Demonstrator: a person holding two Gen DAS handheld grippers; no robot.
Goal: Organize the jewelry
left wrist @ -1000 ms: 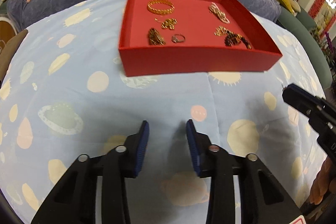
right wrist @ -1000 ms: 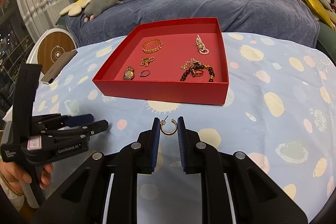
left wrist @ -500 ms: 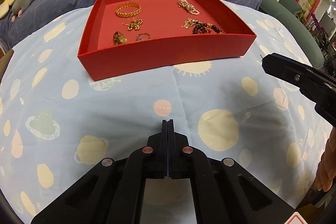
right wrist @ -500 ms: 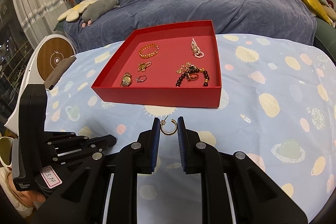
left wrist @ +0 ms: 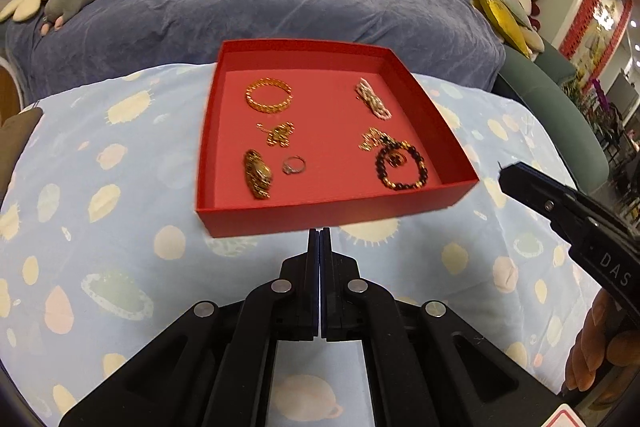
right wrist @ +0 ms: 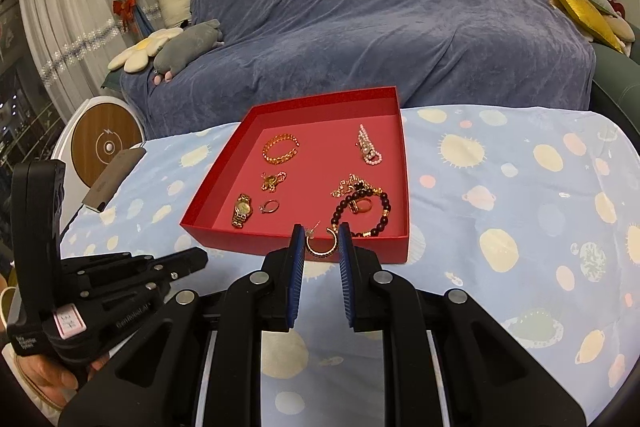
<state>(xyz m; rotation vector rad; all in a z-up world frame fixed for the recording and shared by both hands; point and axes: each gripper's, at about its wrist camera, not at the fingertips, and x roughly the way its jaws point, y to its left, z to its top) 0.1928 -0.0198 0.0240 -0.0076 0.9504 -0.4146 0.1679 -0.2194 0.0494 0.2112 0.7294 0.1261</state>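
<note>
Red cardboard, a shallow open box (left wrist: pixel 328 217), sits at the centre of both views on a pale blue cloth (left wrist: pixel 120 187) printed with suns and planets that covers the desk; behind it, across the top of each frame, a couch under a blue-grey throw (right wrist: pixel 380 19) holds soft toys at the upper left and cushions at the upper right; in the left wrist view the left gripper (left wrist: pixel 319 239) rises from the bottom centre with its jaws clenched flat together and nothing between them, its tip just short of the box's near wall; the right gripper (right wrist: pixel 321 239) fills the bottom centre of its own view, its jaws grasping a gold hoop earring (right wrist: pixel 320 247) between the blue pads, held in front of the box's near wall and not inside it; laid apart on the box floor are a gold chain bracelet (left wrist: pixel 268 95) at upper left, a pearl hair clip (left wrist: pixel 372 99) at upper right, a small gold charm (left wrist: pixel 280 135) below the bracelet, a gold watch (left wrist: pixel 258 174) and a thin ring (left wrist: pixel 295 165) side by side at lower left, and a dark bead bracelet (left wrist: pixel 400 167) touching a tangle of gold chain at lower right; in the right wrist view a round wooden-faced device (right wrist: pixel 106 147) stands at the left edge beyond the desk, with a flat brown case (right wrist: pixel 112 179) lying on the cloth's corner beside it
</note>
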